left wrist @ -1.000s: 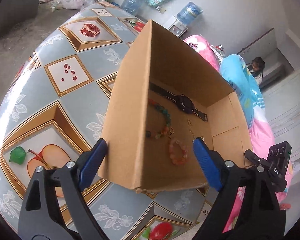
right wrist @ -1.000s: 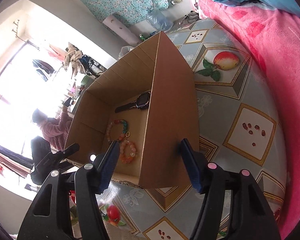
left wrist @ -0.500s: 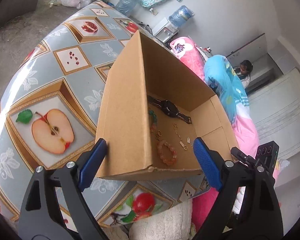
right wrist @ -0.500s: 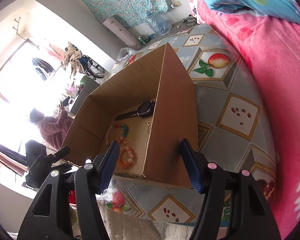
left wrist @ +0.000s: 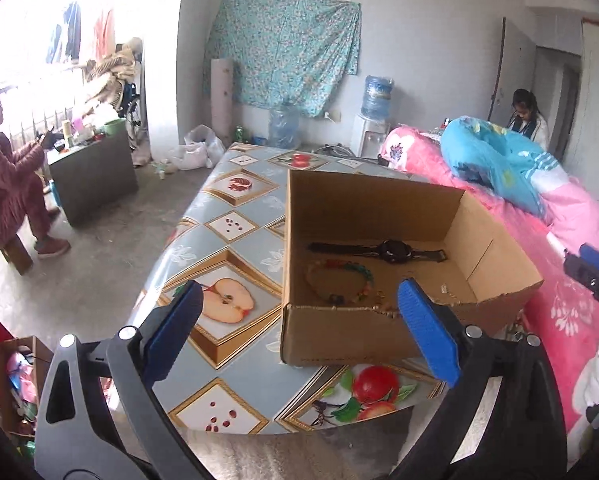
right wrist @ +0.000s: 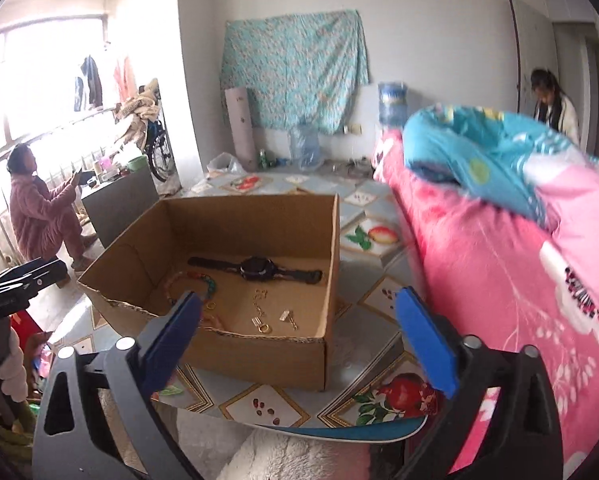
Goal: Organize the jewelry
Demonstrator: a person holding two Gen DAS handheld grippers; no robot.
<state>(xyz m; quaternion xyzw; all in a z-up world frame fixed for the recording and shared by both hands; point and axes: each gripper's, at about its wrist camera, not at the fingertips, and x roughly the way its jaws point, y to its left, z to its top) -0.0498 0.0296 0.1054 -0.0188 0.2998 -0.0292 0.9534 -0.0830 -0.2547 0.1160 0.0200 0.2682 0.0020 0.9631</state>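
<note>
An open cardboard box rests flat on the fruit-patterned table. Inside lie a black watch, a multicoloured bead bracelet and small gold pieces. My left gripper hovers short of the box's near left corner, jaws opening, with nothing pressed between its pads. My right gripper hovers before the near right corner, jaws also opening and holding nothing. An orange bracelet is mostly hidden behind the right gripper's left finger.
A bed with a pink blanket and blue quilt borders the table's right side. A person in pink sits at the left by a grey cabinet. Another person stands at the back right. Water bottles line the far wall.
Both grippers have pulled back and up from the box walls they straddled, and their views have levelled. Both jaws stand wider. The box now sits clear of the fingers.
</note>
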